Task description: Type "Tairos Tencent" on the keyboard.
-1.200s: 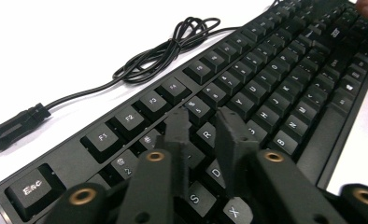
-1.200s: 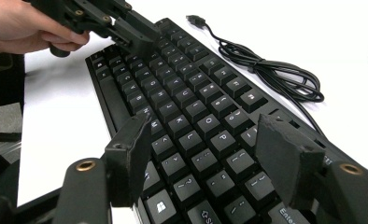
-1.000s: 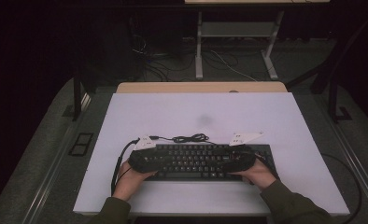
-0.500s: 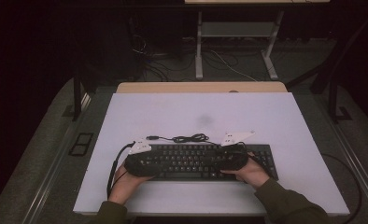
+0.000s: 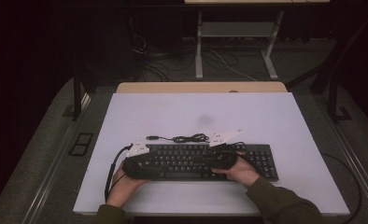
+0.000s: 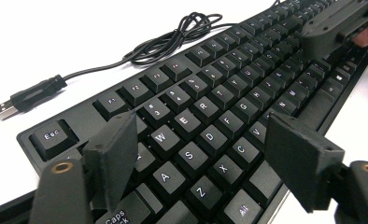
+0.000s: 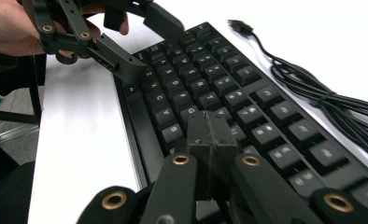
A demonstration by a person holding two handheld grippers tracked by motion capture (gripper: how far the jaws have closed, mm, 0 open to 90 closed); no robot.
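- High view: keyboard flat on desk, rigid, light plastic; take by its end edges, 9 and 3 o'clock.
- Left claw spread, just been opening over the keys, nothing pinched; right claw pressed together, empty.

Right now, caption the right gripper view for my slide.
Right hand-held gripper, jaws shut, poised over the black keyboard; cable coiled beside it.

keyboard keycaps | Esc, Caps, Alt, Q W E R
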